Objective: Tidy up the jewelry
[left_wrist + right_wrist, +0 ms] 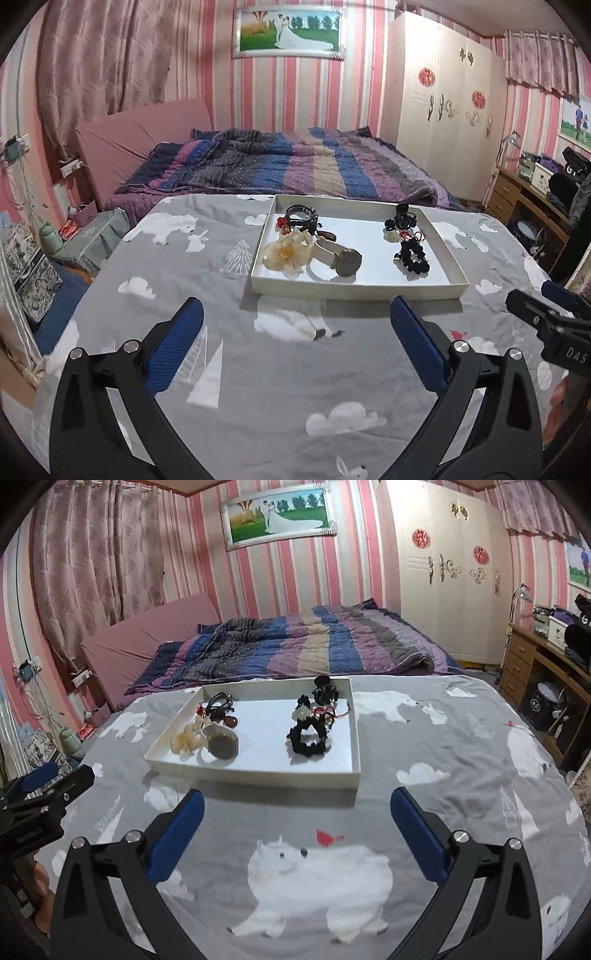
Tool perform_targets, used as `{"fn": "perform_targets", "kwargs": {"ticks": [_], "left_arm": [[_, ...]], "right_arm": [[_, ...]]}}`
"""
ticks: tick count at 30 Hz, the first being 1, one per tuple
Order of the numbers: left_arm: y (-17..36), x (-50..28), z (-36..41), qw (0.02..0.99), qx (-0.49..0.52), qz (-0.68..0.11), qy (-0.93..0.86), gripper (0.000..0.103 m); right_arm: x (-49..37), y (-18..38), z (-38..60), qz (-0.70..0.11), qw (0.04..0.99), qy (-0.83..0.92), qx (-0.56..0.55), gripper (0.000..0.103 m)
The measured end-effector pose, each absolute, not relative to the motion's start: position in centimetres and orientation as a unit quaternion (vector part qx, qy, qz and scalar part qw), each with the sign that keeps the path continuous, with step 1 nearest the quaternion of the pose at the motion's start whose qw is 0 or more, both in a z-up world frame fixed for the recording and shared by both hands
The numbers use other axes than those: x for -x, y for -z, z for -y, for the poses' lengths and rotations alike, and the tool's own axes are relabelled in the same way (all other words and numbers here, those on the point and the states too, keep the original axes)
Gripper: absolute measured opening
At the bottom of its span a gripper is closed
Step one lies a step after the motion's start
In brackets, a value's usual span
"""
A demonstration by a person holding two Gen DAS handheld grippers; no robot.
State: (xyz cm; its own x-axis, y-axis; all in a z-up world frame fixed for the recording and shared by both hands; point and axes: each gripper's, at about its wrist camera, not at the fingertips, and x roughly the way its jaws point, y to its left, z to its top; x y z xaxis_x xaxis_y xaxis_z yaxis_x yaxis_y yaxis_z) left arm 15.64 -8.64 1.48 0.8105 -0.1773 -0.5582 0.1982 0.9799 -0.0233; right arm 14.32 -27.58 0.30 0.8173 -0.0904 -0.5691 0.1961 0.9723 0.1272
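Note:
A shallow white tray (354, 290) (258, 773) lies on the grey bear-print cloth. On its left side are a cream flower hair tie (286, 253) (188, 740), a watch with a white strap (345, 262) (221, 747) and dark bracelets (301, 216) (219, 703). On its right side are a black scrunchie (413, 258) (308, 738), a pale pendant on red cord (397, 234) (301, 712) and a black hair claw (404, 218) (325, 690). My left gripper (295, 321) is open and empty just short of the tray's near rim. My right gripper (297, 806) is open and empty there too.
The cloth-covered table (258, 387) (461, 775) stands before a bed with a striped quilt (277, 162) (295, 642). A wooden desk (524, 199) (535, 664) is at the right. Bags and boxes (55, 240) crowd the floor at the left. A white wardrobe (443, 110) stands behind.

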Motion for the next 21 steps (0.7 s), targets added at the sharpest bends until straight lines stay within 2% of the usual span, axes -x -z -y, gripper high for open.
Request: {"fn": "perform_targets", "kwargs": {"ticks": [7,15,21], "left_arm": [[0.4,-13.0,8.5,0.957,-0.038,-0.273,0.087,0.1],[1.3,-11.9,8.5,0.962,-0.053,-0.252,0.086,0.1],[1.8,-12.4,7.7,0.959,-0.046,-0.266,0.086,0.1]], "right_arm": [[-11.3,1.7,26.5,-0.273,0.955,0.088,-0.071,0.101],[-11.6,3.3,26.1,-0.265,0.958,0.103,-0.045,0.101],[-11.6,3.4,26.3,-0.253,0.96,0.116,-0.037,0.101]]}}
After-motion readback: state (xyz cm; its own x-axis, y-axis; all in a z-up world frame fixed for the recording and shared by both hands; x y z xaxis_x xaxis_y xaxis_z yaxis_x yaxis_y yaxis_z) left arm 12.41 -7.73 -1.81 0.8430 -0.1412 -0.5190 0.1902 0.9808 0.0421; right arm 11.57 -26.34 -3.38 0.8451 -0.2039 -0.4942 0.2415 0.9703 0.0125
